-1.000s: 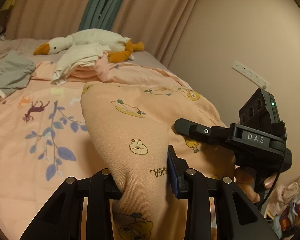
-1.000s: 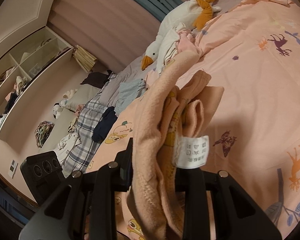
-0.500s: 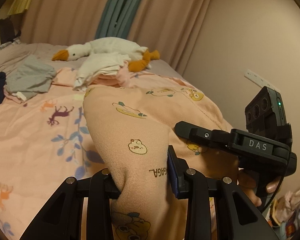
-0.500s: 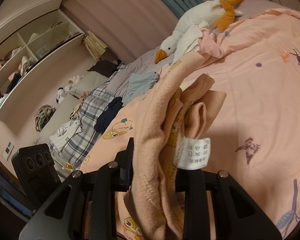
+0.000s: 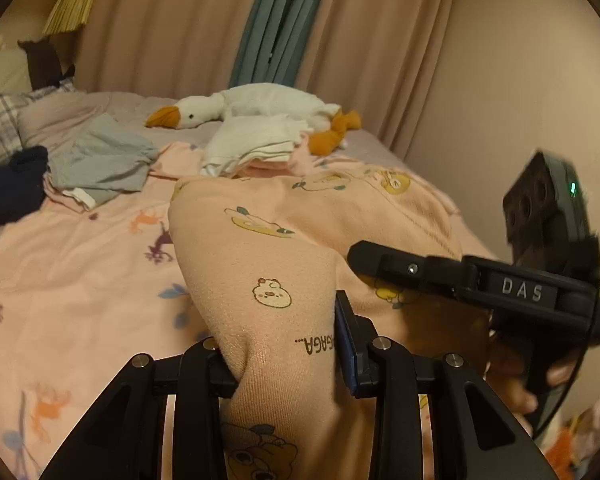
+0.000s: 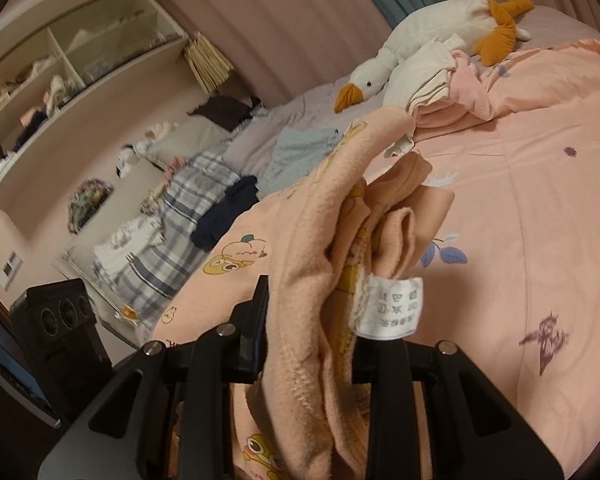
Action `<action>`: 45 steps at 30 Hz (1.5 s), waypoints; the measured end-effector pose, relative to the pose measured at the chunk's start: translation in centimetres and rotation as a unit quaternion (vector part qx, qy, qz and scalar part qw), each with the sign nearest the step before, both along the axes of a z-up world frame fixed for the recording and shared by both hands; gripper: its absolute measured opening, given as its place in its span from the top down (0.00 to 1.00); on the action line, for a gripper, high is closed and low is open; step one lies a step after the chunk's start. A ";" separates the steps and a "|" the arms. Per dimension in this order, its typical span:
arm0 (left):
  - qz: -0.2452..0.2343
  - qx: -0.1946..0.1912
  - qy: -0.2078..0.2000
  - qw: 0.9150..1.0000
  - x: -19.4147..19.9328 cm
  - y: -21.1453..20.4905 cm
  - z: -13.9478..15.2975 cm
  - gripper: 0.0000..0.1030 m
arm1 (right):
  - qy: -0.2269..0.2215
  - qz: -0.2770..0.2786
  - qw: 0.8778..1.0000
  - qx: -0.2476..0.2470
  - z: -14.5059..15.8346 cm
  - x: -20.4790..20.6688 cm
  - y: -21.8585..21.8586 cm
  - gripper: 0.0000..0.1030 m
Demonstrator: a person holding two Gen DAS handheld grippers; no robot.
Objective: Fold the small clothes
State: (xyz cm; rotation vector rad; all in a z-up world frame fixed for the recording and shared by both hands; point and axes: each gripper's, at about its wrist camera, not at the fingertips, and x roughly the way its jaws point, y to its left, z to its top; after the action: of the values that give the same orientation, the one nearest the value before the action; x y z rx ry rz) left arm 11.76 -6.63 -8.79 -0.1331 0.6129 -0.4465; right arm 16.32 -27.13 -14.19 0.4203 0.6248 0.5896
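A peach garment (image 5: 268,248) printed with small cartoon animals hangs stretched above the bed between both grippers. My left gripper (image 5: 284,356) is shut on one bunched end of it. My right gripper (image 6: 312,344) is shut on the other end (image 6: 308,280), where folded layers and a white care label (image 6: 392,308) stick up between the fingers. In the left wrist view the right gripper's body (image 5: 480,280) and the hand holding it show at the right. The garment's lower part drops out of sight below both views.
The bed has a pink printed sheet (image 5: 60,272). A white goose plush (image 5: 260,108) lies at the far end by a small stack of white and pink clothes (image 5: 256,148). Grey (image 5: 100,160) and dark blue clothes (image 5: 8,188) lie left. Open shelves (image 6: 60,80) line the wall.
Both grippers have swung sideways with the garment still held. The goose and clothes piles slid rightward in the left view, and the right view has rolled toward level.
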 end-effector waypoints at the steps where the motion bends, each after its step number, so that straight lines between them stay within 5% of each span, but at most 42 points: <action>1: 0.000 0.011 -0.001 1.000 -0.1 0.0 -0.2 0.67 | 0.004 0.003 1.000 -0.010 -0.3 0.5 0.5 0.73; 30: 0.028 -0.035 0.078 0.996 2.7 1.3 -6.2 0.67 | 0.070 -0.008 0.995 -0.072 -5.9 4.9 2.7 0.73; 35: 0.034 -0.008 0.073 0.997 2.7 0.9 -6.4 0.67 | 0.077 -0.007 0.994 -0.072 -6.6 5.3 2.9 0.73; 40: 0.031 -0.031 0.108 0.993 4.0 1.6 -7.8 0.67 | 0.095 -0.010 0.992 -0.081 -7.9 6.1 3.3 0.73; 45: 0.032 0.008 0.081 0.996 3.4 0.8 -7.8 0.67 | 0.092 -0.010 0.991 -0.099 -8.1 6.1 3.8 0.73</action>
State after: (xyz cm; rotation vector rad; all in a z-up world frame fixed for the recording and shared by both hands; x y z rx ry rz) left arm 15.18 -5.88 -16.64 -0.1741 0.7698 -0.3700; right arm 22.44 -23.34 -22.26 0.2961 0.8462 0.4680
